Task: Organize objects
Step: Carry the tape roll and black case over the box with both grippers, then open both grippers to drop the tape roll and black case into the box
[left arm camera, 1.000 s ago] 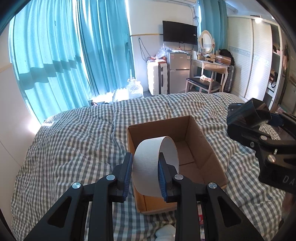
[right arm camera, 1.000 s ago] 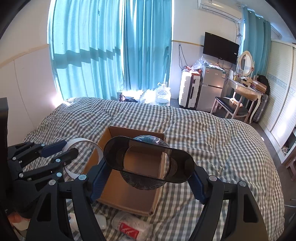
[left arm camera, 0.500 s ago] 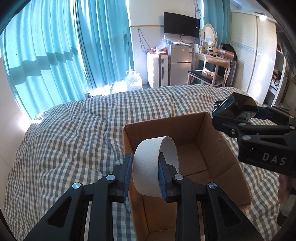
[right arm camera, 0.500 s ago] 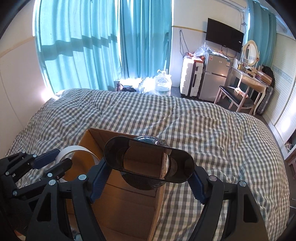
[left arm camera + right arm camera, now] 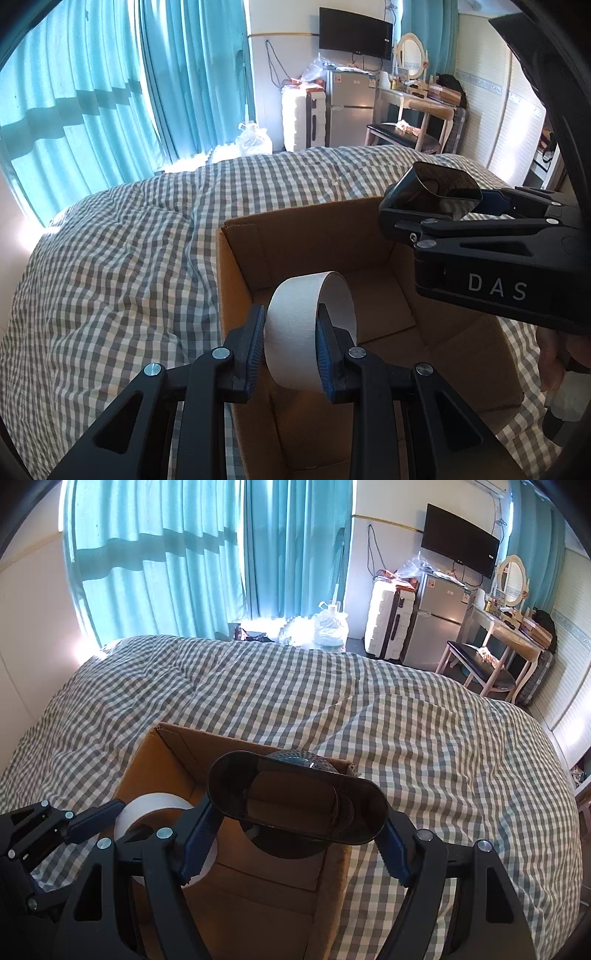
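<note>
Only the left wrist view shows the floor of the cardboard box (image 5: 373, 258), bare brown board with one loose inner flap, and, at its right edge, part of a hand (image 5: 554, 354) behind the right gripper (image 5: 436, 206). The right wrist view instead shows the box's far right corner and the checked bedcover (image 5: 369, 709) beyond it. The box sits open-topped on that bedcover; nothing lies inside it. The left gripper (image 5: 290, 341) hangs over the box's near left wall, its blue pads narrowed onto the flat sides of a roll of white tape (image 5: 295, 332), held on edge above the opening. The right gripper (image 5: 297, 843) is above the right half of the box, jaws at a middling spread, clamping the two ends of a dark translucent oval container (image 5: 295, 801), its open mouth facing the camera.
</note>
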`<state>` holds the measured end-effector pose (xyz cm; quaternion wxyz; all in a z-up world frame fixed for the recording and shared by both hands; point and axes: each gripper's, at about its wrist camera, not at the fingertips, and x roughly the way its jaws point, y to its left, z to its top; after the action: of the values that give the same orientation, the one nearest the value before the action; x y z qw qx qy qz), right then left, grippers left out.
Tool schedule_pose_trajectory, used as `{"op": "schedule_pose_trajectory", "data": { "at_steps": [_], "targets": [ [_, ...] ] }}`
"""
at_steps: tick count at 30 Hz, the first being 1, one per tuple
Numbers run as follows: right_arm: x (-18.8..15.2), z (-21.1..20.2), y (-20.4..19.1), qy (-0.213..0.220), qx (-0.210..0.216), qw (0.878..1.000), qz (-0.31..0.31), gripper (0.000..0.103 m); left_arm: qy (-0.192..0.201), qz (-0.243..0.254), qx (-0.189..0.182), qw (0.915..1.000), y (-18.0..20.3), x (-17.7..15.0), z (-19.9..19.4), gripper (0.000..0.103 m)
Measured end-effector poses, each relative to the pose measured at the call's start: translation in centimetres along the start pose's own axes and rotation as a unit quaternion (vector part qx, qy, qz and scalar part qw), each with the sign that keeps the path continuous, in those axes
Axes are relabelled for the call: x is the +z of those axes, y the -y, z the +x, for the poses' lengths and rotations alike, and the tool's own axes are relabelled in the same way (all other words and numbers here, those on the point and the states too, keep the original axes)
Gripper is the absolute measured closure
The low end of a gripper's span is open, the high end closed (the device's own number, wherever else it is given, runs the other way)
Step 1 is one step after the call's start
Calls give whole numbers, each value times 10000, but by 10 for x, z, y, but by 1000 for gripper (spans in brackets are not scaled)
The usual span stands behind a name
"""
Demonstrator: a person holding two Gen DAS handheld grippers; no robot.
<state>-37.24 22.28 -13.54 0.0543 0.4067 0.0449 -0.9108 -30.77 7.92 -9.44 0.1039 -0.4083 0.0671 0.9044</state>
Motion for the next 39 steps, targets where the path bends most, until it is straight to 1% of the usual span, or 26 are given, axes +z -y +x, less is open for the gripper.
{"op": "schedule_pose_trajectory", "data": {
  "at_steps": [6, 9, 11, 12, 13, 14, 16, 18, 21, 25, 28, 33, 39],
  "targets": [
    [-2, 5, 0, -67, -22, 10000, 22, 27, -55, -40, -42, 10000, -1, -7, 9, 76],
    [-3, 5, 3, -93, 39, 9999, 102, 27, -45, -84, -100, 9999, -3, -7, 9, 73],
    [-3, 4, 4, -100, 115, 9998, 147, 27, -63, -93, -157, 9998, -5, -8, 8, 66],
    [-3, 3, 3, -97, 122, 9997, 163, 24, -49, -101, -153, 9998, -5, -8, 7, 55],
    [-4, 0, 3, -73, 129, 9997, 168, 21, 4, -106, -142, 9998, -6, -8, 4, 47],
    [-4, -3, 3, -44, 130, 9998, 168, 18, 38, -104, -142, 9998, -6, -8, 2, 45],
    [-3, -10, 3, 33, 125, 9998, 182, 17, 113, -72, -198, 9997, -5, -8, -6, 34],
    [-2, -20, 2, 107, 119, 9996, 212, 17, 201, -39, -185, 9996, -5, -8, -14, 27],
    [2, -35, 2, 199, 61, 9995, 235, 17, 324, 25, -132, 9994, -4, -7, -32, 26],
    [4, -66, 2, 372, -55, 9990, 233, 17, 483, -22, -61, 9988, -4, -3, -62, 26],
    [6, -98, 5, 546, -143, 9980, 267, 17, 654, -91, 2, 9978, -7, -2, -90, 25],
    [8, -163, 3, 939, -328, 9947, 244, 17, 1011, -80, 176, 9947, -10, -3, -143, 23],
    [-3, -233, -6, 1308, -444, 9902, 214, 17, 1376, -149, 270, 9900, -12, -5, -208, 22]
  ]
}}
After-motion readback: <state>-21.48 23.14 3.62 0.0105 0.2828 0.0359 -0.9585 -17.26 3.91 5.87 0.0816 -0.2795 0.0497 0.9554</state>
